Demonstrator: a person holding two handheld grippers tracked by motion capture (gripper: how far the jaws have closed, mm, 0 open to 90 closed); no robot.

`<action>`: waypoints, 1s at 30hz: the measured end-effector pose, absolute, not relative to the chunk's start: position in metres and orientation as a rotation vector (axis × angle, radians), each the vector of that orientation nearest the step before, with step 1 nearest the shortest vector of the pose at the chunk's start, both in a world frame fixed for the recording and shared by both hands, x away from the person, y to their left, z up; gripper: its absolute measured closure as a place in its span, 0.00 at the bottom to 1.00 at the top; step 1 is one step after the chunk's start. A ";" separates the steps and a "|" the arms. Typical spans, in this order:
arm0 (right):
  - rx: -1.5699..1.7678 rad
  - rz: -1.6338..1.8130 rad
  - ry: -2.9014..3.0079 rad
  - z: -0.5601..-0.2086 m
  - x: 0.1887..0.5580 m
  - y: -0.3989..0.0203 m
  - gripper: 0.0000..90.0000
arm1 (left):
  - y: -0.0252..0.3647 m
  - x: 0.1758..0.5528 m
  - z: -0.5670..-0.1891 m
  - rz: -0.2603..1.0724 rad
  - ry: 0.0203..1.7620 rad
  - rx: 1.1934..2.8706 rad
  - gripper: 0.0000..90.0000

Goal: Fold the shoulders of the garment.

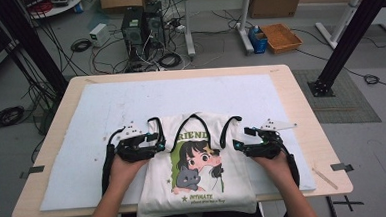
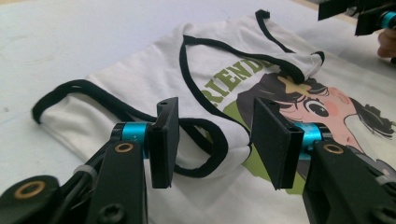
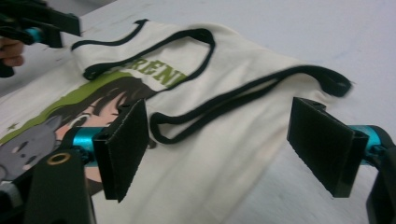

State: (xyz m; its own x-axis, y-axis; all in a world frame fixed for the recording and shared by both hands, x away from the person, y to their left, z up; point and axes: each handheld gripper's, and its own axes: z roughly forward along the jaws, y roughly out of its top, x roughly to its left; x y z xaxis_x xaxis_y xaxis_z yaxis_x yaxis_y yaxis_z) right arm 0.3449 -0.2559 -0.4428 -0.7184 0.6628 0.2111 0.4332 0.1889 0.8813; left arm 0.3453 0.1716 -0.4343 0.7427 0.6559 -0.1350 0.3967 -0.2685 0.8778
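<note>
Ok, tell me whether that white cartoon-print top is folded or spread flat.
Folded. The white black-trimmed cartoon-print top has both sides turned in over its front, making a narrow rectangle, with black armhole trim lying on top.

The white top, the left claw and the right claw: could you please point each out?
white top (image 1: 200,185), high view, printed front.
left claw (image 1: 158,140), high view, between its fingertips.
right claw (image 1: 238,138), high view, between its fingertips.

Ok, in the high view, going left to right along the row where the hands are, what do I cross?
Bare white mat → left tongs → white shirt with the cartoon print → right tongs → wooden table edge.
</note>
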 end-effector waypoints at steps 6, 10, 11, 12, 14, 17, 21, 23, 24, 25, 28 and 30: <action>0.921 1.483 2.372 -0.441 0.342 -0.225 0.39 | 0.173 0.349 -0.447 0.293 0.831 1.953 0.62; 0.842 1.406 2.426 -0.443 0.344 -0.210 0.58 | 0.174 0.349 -0.449 0.280 0.833 2.005 0.71; 0.836 1.369 2.434 -0.443 0.344 -0.207 0.62 | 0.173 0.349 -0.450 0.276 0.836 2.012 0.73; 0.838 1.342 2.449 -0.445 0.346 -0.204 0.72 | 0.173 0.348 -0.450 0.277 0.836 2.026 0.76; 0.852 1.264 2.486 -0.449 0.346 -0.200 0.87 | 0.172 0.348 -0.450 0.281 0.816 2.046 0.83; 0.842 1.226 2.499 -0.449 0.345 -0.198 0.96 | 0.172 0.347 -0.449 0.278 0.797 2.055 0.91; 0.822 1.242 2.487 -0.446 0.342 -0.207 0.97 | 0.177 0.342 -0.446 0.257 0.784 1.977 0.94; 0.833 1.257 2.475 -0.443 0.338 -0.216 0.97 | 0.182 0.340 -0.444 0.236 0.784 1.947 0.94; 0.836 1.259 2.468 -0.442 0.337 -0.221 0.97 | 0.184 0.339 -0.444 0.229 0.784 1.941 0.94; 0.831 1.260 2.464 -0.441 0.336 -0.225 0.97 | 0.186 0.338 -0.444 0.222 0.786 1.938 0.94; 0.841 1.245 2.481 -0.443 0.335 -0.233 0.97 | 0.188 0.338 -0.447 0.212 0.802 1.936 0.93; 0.847 1.221 2.498 -0.446 0.335 -0.234 0.97 | 0.187 0.337 -0.448 0.204 0.804 1.935 0.92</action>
State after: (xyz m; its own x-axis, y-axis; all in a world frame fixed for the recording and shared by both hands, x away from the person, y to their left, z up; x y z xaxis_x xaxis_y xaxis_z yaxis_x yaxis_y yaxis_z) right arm 0.3348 -0.2339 -0.4461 -0.8050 0.5918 0.0419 0.3966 0.4843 0.7798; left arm 0.3369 0.1865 -0.4483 0.7654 0.6136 -0.1940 0.4466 -0.2893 0.8467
